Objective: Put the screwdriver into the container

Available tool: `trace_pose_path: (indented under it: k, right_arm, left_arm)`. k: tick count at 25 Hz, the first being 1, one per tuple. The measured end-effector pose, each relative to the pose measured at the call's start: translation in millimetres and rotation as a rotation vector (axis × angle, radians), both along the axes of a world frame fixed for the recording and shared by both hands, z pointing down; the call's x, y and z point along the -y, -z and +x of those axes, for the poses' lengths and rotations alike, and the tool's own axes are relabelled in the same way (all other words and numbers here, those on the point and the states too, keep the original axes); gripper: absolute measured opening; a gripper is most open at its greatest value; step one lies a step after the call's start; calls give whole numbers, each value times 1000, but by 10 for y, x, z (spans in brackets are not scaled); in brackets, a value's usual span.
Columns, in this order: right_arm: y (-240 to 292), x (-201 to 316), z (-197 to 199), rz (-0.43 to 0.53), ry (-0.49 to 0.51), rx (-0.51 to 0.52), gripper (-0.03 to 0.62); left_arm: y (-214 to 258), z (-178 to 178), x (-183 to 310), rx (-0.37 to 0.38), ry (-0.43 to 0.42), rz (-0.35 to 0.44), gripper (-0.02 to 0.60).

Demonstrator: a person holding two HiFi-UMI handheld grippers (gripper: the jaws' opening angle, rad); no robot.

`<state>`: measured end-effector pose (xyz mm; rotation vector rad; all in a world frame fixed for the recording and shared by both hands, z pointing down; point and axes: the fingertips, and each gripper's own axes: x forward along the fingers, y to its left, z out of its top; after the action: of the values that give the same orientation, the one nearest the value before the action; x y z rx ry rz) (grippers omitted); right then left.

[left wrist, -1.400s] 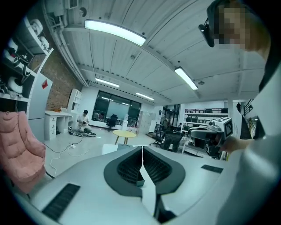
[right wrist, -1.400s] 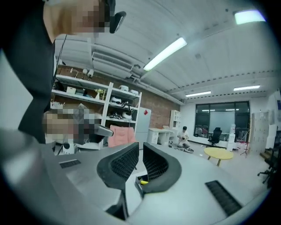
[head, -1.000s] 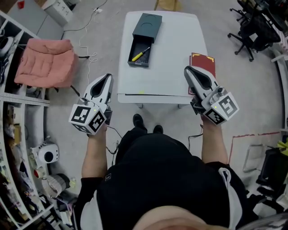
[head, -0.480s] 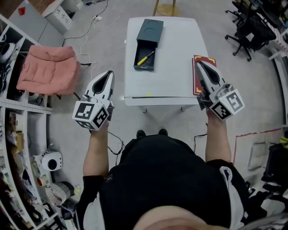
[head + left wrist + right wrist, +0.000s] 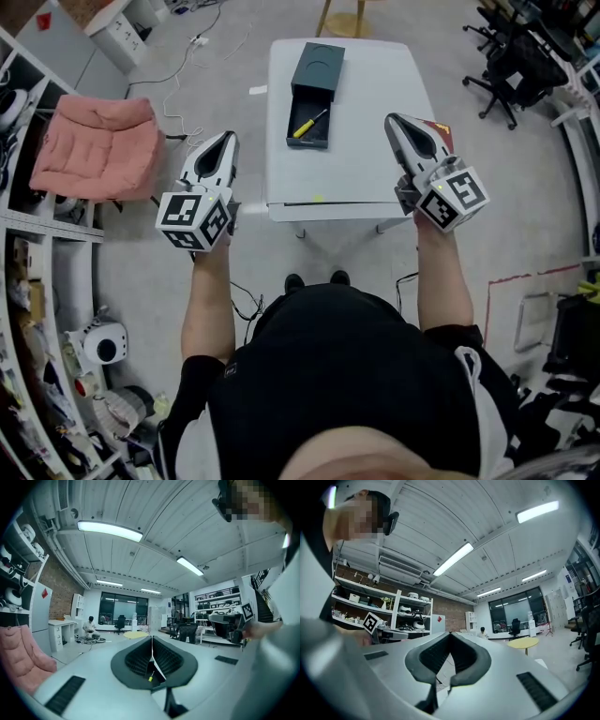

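Note:
A dark container (image 5: 322,67) stands on the far part of the white table (image 5: 370,159), its drawer pulled out toward me. A screwdriver (image 5: 309,124) with a yellow handle lies slantwise in that drawer. My left gripper (image 5: 227,140) hangs over the floor left of the table, shut and empty. My right gripper (image 5: 393,121) is above the table's right side, also shut with nothing in it. In the left gripper view the jaws (image 5: 152,640) meet at the tips, and the right gripper view shows its jaws (image 5: 450,633) closed as well.
A red book (image 5: 442,130) lies at the table's right edge, mostly under my right gripper. A pink cushioned seat (image 5: 94,141) stands at the left beside shelving. Black office chairs (image 5: 511,61) are at the upper right. Cables run over the floor left of the table.
My right gripper has swung left and up, over the table's right side and the red book. The left gripper has barely moved. The screwdriver stays in the drawer.

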<state>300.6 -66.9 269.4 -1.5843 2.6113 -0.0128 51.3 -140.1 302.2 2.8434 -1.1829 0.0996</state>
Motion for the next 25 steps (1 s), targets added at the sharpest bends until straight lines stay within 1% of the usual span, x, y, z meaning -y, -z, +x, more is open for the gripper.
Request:
trace_pose_path:
  k: [5, 7, 12, 16, 25]
  right_arm:
    - [-86, -48, 31, 9, -6, 35, 29]
    - [-108, -71, 25, -1, -17, 42, 29]
    - [-94, -109, -12, -28, -25, 5, 29]
    - [-123, -111, 42, -28, -40, 34, 29]
    - [-110, -54, -14, -24, -16, 27, 29]
  left_arm:
    - [-43, -77, -11, -7, 13, -9, 18]
    - [-47, -100, -14, -6, 14, -8, 18]
    - [-83, -47, -27, 0, -4, -12, 18]
    - [-84, -22, -22, 0, -11, -14, 18]
    - [-80, 2, 24, 3, -20, -14, 18]
